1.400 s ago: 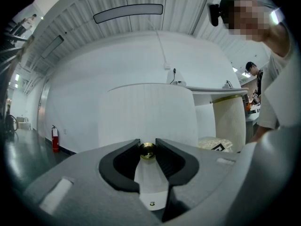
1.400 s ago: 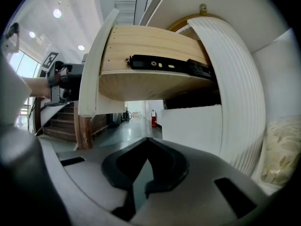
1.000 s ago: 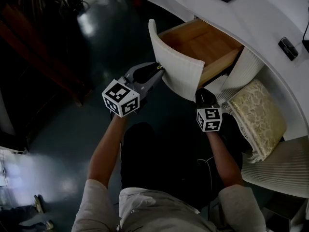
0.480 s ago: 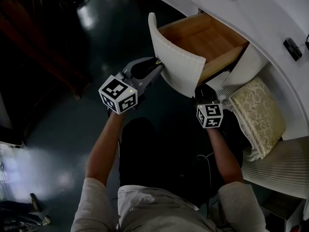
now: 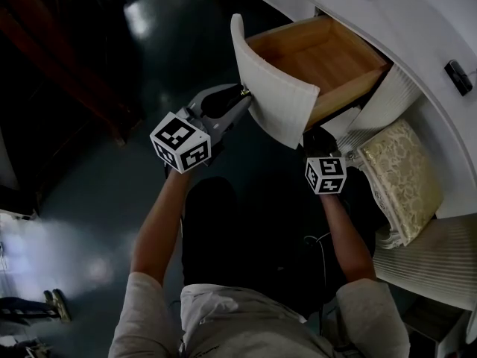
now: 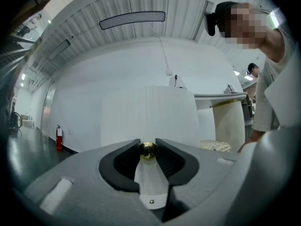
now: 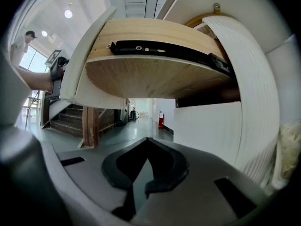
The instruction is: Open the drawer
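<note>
A wooden drawer [image 5: 320, 54] with a curved white ribbed front [image 5: 272, 95] stands pulled well out of the white counter. My left gripper [image 5: 244, 94] is shut on the drawer's small brass knob [image 6: 147, 150], which sits pinched between the two dark pads at the front panel [image 6: 148, 117]. In the right gripper view the drawer's wooden underside [image 7: 155, 74] and black slide rail [image 7: 160, 48] show from below. My right gripper [image 7: 146, 142] hangs under the drawer with its tips together and nothing between them; in the head view only its marker cube [image 5: 325, 174] shows.
A white curved counter [image 5: 417, 28] carries a black frame and a small dark device [image 5: 456, 76]. A gold-patterned cushion [image 5: 399, 177] lies on a ribbed white seat at right. Dark glossy floor [image 5: 112, 200] spreads to the left; wooden stairs [image 7: 70, 119] stand beyond.
The drawer and both grippers keep almost the same places; the view has only drifted slightly, with the drawer now a little higher in frame.
</note>
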A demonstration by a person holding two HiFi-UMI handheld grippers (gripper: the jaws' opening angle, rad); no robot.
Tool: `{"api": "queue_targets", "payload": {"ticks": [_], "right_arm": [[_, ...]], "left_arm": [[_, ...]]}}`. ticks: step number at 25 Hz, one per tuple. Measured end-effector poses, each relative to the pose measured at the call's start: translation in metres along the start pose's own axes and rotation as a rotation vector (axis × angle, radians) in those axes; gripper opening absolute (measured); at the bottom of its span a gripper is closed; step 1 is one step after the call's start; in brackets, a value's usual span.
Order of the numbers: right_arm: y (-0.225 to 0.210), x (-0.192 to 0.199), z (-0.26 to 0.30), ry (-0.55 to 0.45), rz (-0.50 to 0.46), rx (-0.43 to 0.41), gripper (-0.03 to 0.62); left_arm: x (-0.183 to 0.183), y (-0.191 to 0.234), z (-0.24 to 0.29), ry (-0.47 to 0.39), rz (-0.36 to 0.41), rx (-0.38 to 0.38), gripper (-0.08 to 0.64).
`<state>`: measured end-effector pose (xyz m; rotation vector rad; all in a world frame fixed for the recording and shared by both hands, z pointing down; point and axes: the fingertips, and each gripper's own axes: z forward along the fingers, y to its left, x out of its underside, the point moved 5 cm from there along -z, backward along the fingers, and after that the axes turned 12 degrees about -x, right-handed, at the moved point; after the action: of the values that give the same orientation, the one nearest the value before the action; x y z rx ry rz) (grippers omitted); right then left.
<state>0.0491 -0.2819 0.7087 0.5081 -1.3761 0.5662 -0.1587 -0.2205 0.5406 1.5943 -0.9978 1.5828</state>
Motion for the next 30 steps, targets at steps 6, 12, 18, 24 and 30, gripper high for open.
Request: {"api": "queue_targets", "payload": {"ticks": [6, 12, 18, 24, 30], "right_arm": [[0.0, 0.012, 0.0, 0.023, -0.006, 0.003, 0.015], [-0.01, 0.018, 0.0, 0.018, 0.014, 0.014, 0.015], [-0.011, 0.029, 0.011, 0.017, 0.045, 0.003, 0.015], [-0.01, 0.03, 0.019, 0.015, 0.023, -0.011, 0.015], [-0.006, 0.031, 0.019, 0.024, 0.039, -0.009, 0.015]], "left_arm": [[0.0, 0.001, -0.004, -0.002, -0.003, 0.007, 0.103], [0.0, 0.003, -0.01, -0.001, 0.002, 0.01, 0.103], [0.001, 0.003, -0.015, 0.008, 0.012, 0.007, 0.103], [0.001, 0.003, -0.013, 0.01, 0.019, 0.007, 0.103], [0.002, 0.003, -0.017, -0.002, -0.011, 0.008, 0.103]]}}
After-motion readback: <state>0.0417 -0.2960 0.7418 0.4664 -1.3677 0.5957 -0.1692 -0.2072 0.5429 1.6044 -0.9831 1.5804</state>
